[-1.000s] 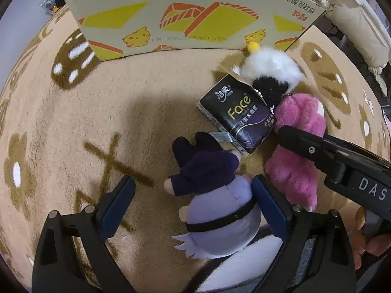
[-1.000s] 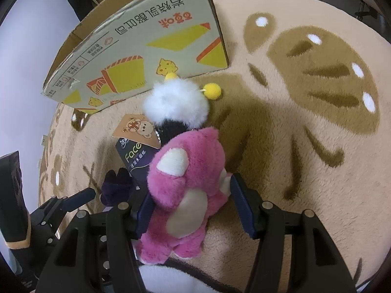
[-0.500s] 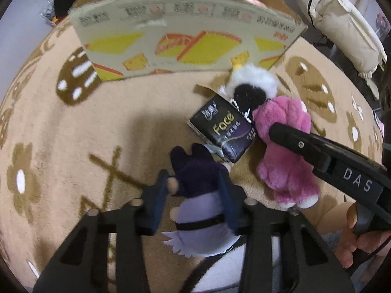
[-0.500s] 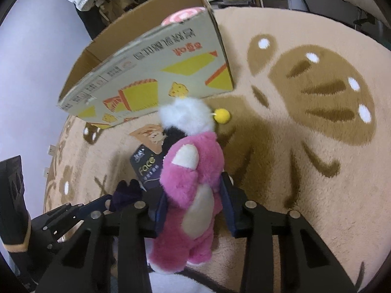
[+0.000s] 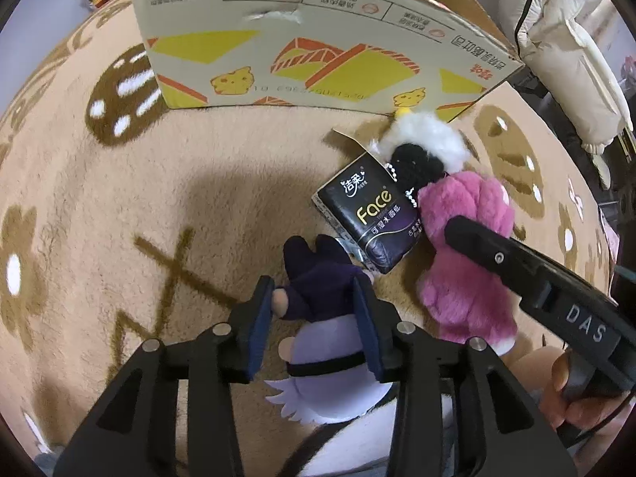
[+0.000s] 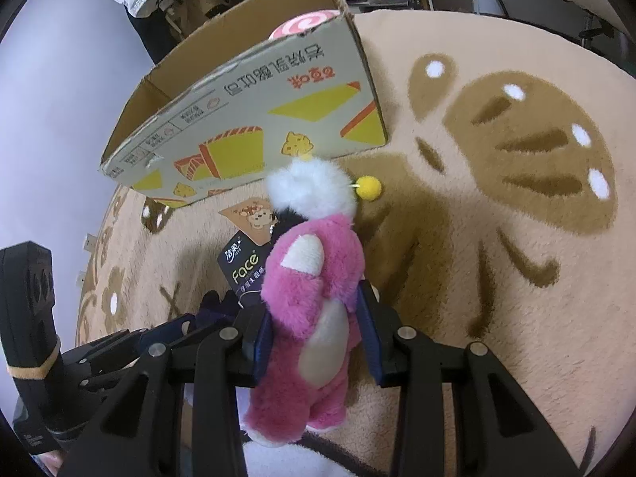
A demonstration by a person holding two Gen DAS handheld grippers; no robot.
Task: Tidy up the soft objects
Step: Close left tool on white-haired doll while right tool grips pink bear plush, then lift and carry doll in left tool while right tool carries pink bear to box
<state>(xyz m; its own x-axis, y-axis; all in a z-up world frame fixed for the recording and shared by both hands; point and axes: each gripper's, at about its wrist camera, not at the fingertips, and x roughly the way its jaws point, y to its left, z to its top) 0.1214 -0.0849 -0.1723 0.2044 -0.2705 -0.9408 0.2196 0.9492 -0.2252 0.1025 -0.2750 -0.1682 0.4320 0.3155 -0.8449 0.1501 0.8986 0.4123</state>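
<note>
Two grippers, each clamped on a plush; left gripper (image 5: pixel 314 318) squeezes the purple doll (image 5: pixel 318 290) at its dark head, blue pads pressing both sides, jaws just closed in and eased a touch wider, doll between them, lilac body hanging toward the camera; right gripper (image 6: pixel 314 334) clamped on the pink bear (image 6: pixel 310 310) around its middle, jaws just closed in on it, bear upright with cream belly toward the camera; in the left view the right gripper's black finger lies across the bear, a hand (image 5: pixel 572 393) at the lower right edge; both plushes at or just above the beige rug (image 5: pixel 119 206) with brown patterns, contact with it unclear; just beyond them the black tissue pack (image 5: pixel 369 214) lies flat on the rug, touching the bear's side; next a white fluffy toy (image 6: pixel 314 187) with black part, against the pack and bear, yellow pompom (image 6: pixel 369 187) beside it; farthest, the cardboard box (image 5: pixel 318 39), open top, printed yellow and orange, standing on the rug; something pink and white shows over its rim in the right view.
</note>
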